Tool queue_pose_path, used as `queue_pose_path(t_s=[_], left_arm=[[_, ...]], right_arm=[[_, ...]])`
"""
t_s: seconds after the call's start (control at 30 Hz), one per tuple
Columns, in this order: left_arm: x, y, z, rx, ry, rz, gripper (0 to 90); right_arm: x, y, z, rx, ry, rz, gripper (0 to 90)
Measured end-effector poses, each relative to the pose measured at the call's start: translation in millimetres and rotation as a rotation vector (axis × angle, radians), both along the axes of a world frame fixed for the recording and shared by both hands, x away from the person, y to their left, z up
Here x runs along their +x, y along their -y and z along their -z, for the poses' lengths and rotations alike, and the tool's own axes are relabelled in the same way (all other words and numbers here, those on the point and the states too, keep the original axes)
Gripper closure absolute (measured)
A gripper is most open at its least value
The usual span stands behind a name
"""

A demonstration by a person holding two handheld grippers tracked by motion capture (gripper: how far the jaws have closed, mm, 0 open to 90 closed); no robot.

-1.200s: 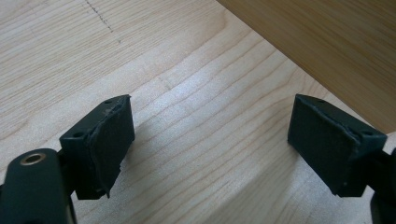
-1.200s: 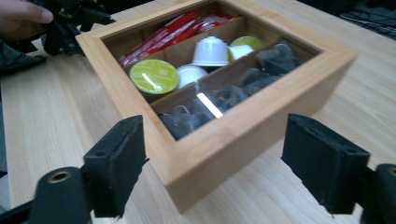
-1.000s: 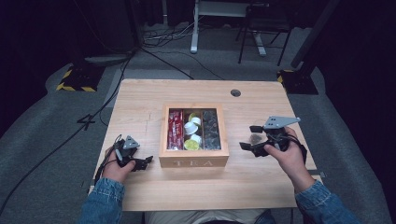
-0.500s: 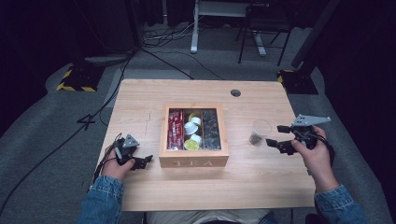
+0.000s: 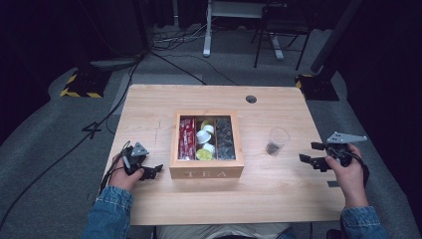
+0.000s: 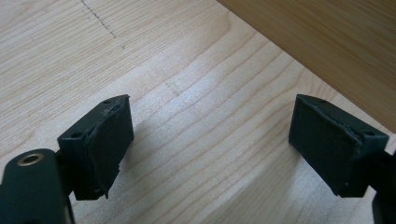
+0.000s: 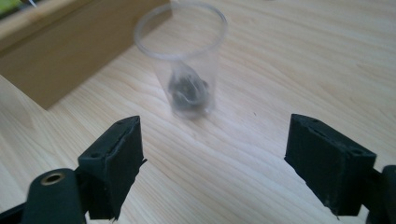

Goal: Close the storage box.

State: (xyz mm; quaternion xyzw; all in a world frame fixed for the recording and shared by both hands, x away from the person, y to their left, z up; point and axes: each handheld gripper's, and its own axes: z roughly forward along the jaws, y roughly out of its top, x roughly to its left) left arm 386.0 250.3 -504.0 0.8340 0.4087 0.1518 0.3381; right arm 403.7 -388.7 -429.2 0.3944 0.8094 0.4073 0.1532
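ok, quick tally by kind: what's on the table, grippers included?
Wooden tea box: 1
Clear plastic cup, dark bit at its bottom: 1
Grippers: 2, left gripper and right gripper, jaws open, holding nothing
Total: 4

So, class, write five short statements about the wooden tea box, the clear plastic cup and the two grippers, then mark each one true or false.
1. The clear plastic cup stands upright on the table, right of the wooden tea box. True.
2. The cup is empty. False: something dark lies at its bottom.
3. The right gripper grips the cup. False: its jaws are open, apart from it.
4. The left gripper is open, holding nothing. True.
5. The tea box is closed. False: its compartments show.
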Motion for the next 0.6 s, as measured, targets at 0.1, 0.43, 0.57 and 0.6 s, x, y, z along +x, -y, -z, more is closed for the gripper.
queue_pose_path(t_s=[0.1, 0.43, 0.57, 0.6], left_arm=[[0.0, 0.3, 0.1, -0.003, -0.001, -0.003, 14.3], [0.1, 0.2, -0.1, -0.002, -0.003, -0.003, 14.3], [0.1, 0.2, -0.1, -0.002, -0.003, -0.001, 14.3], [0.2, 0.2, -0.1, -0.002, -0.003, -0.001, 14.3]], right_arm=[[4.5, 6.2, 13.0, 0.020, -0.016, 0.027, 19.0], [17.3, 13.1, 52.6, -0.023, -0.053, 0.071, 19.0], [19.7, 11.3, 62.1, -0.059, -0.049, 0.082, 18.4], [20.1, 10.7, 63.4, -0.061, -0.049, 0.080, 18.1]])
